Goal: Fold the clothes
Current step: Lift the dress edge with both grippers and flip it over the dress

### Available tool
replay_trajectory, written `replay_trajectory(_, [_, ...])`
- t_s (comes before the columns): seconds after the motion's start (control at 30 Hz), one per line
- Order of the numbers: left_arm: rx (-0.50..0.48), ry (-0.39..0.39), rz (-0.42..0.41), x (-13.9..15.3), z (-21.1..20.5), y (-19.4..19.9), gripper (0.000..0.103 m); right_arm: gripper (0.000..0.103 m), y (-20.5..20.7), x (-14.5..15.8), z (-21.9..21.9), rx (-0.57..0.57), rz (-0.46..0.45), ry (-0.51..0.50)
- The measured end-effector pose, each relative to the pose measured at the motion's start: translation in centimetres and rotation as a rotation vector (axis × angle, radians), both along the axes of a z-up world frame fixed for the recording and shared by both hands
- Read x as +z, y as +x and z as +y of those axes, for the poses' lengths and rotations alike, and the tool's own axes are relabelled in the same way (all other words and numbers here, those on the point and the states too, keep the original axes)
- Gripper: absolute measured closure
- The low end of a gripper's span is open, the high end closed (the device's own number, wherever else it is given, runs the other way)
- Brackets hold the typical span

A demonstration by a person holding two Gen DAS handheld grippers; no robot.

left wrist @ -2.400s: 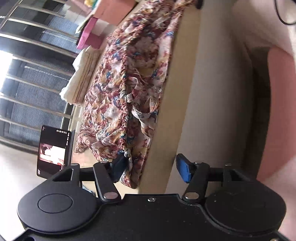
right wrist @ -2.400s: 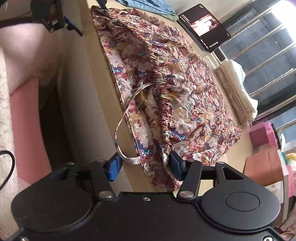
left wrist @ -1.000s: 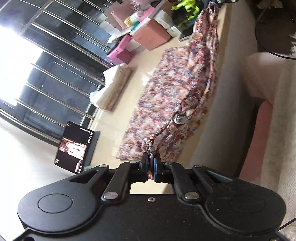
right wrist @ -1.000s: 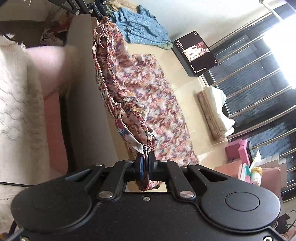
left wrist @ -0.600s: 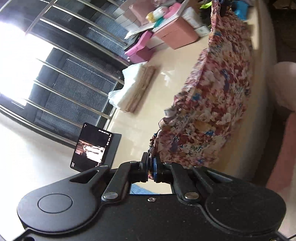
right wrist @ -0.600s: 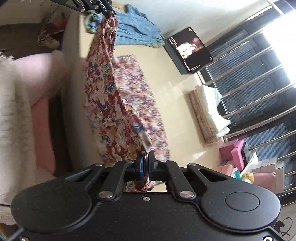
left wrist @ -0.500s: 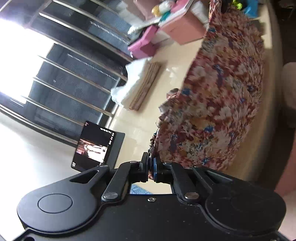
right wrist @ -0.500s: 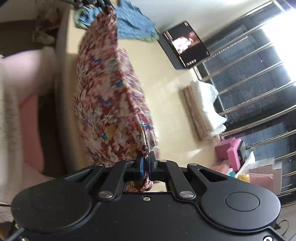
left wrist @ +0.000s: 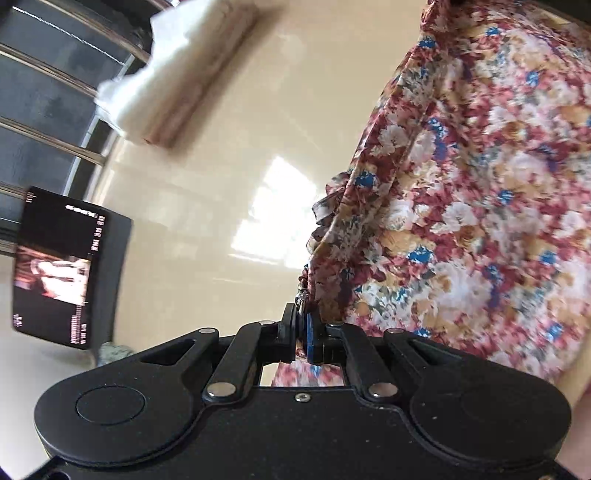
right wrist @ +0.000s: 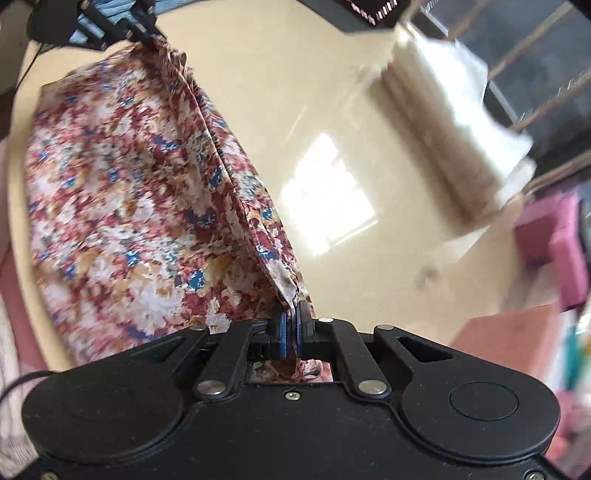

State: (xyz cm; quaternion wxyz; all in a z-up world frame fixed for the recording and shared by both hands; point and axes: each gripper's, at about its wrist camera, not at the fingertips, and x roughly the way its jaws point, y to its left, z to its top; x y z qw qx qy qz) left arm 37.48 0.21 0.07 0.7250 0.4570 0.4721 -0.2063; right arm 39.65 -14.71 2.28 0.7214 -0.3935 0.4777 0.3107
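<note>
A floral garment point(left wrist: 480, 206) in red, cream and blue hangs stretched above the cream table point(left wrist: 229, 184). My left gripper point(left wrist: 303, 325) is shut on one corner of its gathered edge. My right gripper point(right wrist: 291, 321) is shut on the other corner of the floral garment point(right wrist: 122, 206). In the right wrist view the left gripper point(right wrist: 147, 35) shows at the top left, holding the far end of the cloth. The cloth spans between the two grippers and its lower part drapes toward the table's near edge.
A folded white and beige stack point(left wrist: 188, 62) lies on the table near the barred window; it also shows in the right wrist view point(right wrist: 454, 147). A dark screen point(left wrist: 62, 269) stands at the left. Pink boxes point(right wrist: 561, 243) sit at the right. A blue garment point(right wrist: 177, 5) lies far back.
Both grippers closed on the garment's corners, lifted it off the table and carried it forward over the table. The views now tilt down toward the tabletop, closer to the folded stack.
</note>
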Motion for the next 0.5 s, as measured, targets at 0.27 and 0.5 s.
replay_trajectory(0.27, [0.047, -0.023, 0.045, -1.4, 0.5, 1.6, 0.096, 0.095, 2.7, -3.7, -1.3, -0.06, 0.089, 0.055])
replay_trajectory(0.5, [0.164, -0.042, -0.058, -0.8, 1.0, 0.9, 0.047, 0.056, 2.3, -3.9, -2.9, -0.177, -0.006, 0.122])
